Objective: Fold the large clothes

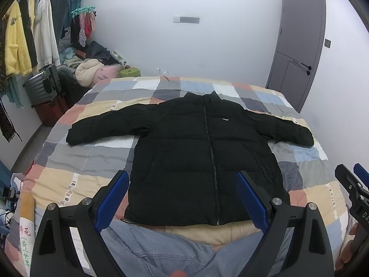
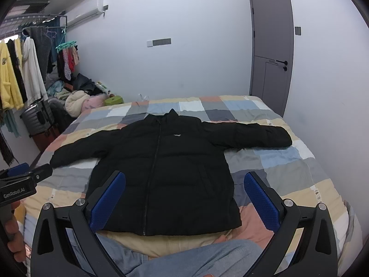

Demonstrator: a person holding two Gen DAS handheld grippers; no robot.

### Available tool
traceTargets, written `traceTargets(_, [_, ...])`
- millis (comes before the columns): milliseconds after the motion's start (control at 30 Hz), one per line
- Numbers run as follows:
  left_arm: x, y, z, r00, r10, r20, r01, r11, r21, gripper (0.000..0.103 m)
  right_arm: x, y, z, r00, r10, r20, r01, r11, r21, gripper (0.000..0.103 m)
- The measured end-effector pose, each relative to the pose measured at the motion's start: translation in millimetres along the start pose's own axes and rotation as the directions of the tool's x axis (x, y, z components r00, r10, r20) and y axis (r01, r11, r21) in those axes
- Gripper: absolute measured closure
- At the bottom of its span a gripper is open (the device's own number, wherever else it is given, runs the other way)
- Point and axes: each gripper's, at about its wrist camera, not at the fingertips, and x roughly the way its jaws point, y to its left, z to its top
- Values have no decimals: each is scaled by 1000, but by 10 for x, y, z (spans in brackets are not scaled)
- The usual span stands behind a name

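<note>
A black puffer jacket (image 1: 196,152) lies flat and zipped on the bed, front up, collar away from me, both sleeves spread out to the sides. It also shows in the right wrist view (image 2: 166,168). My left gripper (image 1: 182,198) is open and empty, held above the jacket's hem. My right gripper (image 2: 184,198) is open and empty, also above the hem. The right gripper shows at the right edge of the left wrist view (image 1: 352,184), and the left gripper at the left edge of the right wrist view (image 2: 25,177).
The bed has a checked quilt (image 1: 96,157) in grey, blue, peach and white. My jeans-clad legs (image 1: 161,251) are at the near edge. A clothes rack (image 1: 34,30), a suitcase (image 1: 41,85) and piled clothes stand left. A grey door (image 1: 297,46) is at the back right.
</note>
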Motion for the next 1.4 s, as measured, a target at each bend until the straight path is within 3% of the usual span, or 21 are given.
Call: traceTargets(1400, [65, 35, 5, 1000, -10, -8, 9, 1000, -12, 10, 0, 41, 5, 999, 31, -19, -31, 1000, -7, 0])
